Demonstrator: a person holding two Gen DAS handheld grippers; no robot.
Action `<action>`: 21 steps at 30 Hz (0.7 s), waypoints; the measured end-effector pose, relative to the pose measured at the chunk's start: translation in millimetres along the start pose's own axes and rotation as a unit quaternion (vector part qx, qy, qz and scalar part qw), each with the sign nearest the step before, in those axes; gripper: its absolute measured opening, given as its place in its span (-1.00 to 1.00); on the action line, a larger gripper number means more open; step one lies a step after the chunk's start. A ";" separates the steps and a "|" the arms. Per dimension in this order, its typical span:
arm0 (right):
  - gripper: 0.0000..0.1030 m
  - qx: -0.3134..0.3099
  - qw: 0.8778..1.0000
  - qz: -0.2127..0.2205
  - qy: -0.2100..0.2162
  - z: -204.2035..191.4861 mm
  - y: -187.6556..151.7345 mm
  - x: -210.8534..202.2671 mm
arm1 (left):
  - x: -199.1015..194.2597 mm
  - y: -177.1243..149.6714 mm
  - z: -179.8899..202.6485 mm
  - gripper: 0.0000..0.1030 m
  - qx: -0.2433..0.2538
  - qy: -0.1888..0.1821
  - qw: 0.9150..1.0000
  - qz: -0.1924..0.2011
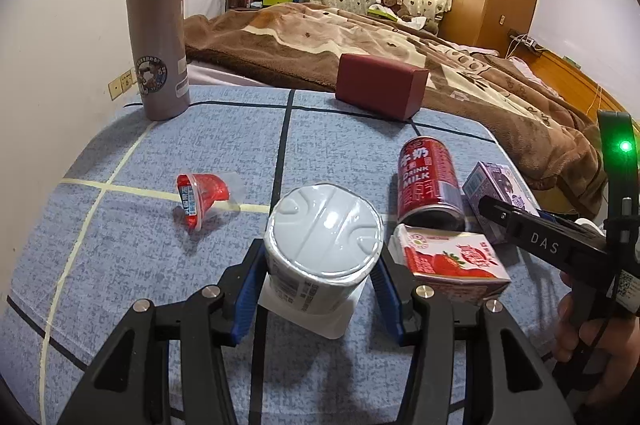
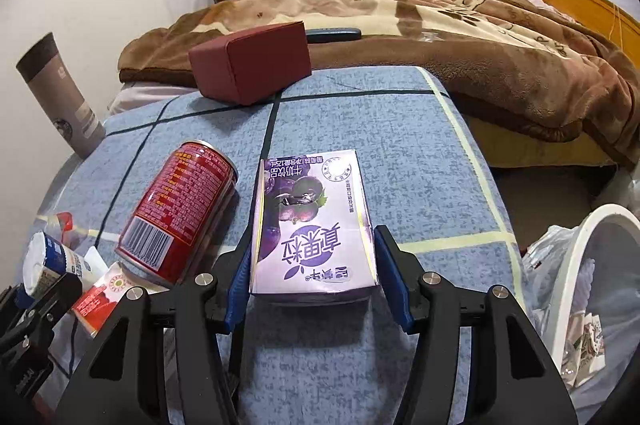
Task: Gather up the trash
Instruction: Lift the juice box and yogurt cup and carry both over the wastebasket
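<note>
My left gripper (image 1: 318,285) has its blue pads on both sides of a white yogurt cup (image 1: 322,245) lying on its side on the blue table cloth; the jaws look closed on it. My right gripper (image 2: 314,281) grips a purple blueberry milk carton (image 2: 314,221), pads pressed on both sides. A red milk can (image 1: 428,181) and a strawberry milk carton (image 1: 452,263) lie between the grippers. The can also shows in the right wrist view (image 2: 180,209). A red jelly cup (image 1: 202,197) lies tipped to the left.
A grey thermos (image 1: 158,37) stands at the back left. A dark red box (image 1: 380,85) sits at the table's far edge. A white bin with a plastic liner (image 2: 580,289) stands beside the table on the right. A bed with a brown blanket (image 1: 360,37) lies beyond.
</note>
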State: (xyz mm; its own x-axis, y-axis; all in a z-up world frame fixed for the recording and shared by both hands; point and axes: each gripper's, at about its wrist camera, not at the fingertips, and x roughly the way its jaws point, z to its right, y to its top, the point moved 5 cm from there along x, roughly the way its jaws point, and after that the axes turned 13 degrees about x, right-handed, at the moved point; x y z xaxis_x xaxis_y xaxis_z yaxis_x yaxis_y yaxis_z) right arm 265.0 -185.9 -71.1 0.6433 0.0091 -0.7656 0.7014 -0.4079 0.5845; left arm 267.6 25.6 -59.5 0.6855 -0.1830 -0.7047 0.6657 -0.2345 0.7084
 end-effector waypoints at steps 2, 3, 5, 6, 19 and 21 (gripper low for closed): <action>0.12 0.003 1.000 0.001 0.002 2.4 0.1 -3.2 | -4.2 -0.1 1.5 0.03 0.000 -0.001 1.000 0.002; 0.12 0.005 1.000 0.002 0.003 4.0 0.1 -5.0 | -6.2 0.2 2.1 0.03 0.001 0.000 1.000 0.003; 0.12 0.007 1.000 0.004 0.006 5.4 -0.3 -8.2 | -10.9 1.1 4.1 0.03 0.003 0.000 1.000 0.006; 0.12 0.006 1.000 0.007 0.005 6.7 -0.6 -11.3 | -12.8 2.6 5.7 0.03 0.004 -0.001 1.000 0.009; 0.12 0.015 0.999 0.029 0.018 21.5 -3.3 -43.0 | -41.9 6.9 31.6 0.03 0.024 0.005 0.999 0.030; 0.12 0.016 0.999 0.034 0.021 24.6 -3.9 -48.8 | -48.4 8.2 34.8 0.03 0.026 0.004 0.999 0.035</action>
State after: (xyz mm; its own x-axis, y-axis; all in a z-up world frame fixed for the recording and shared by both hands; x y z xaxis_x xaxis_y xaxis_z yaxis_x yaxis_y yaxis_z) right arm 223.4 -207.2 -42.6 0.7023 0.0185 -0.7117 0.6455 -0.4383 0.6255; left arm 229.6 -0.7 -20.9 0.7323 -0.1922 -0.6533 0.6002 -0.2713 0.7525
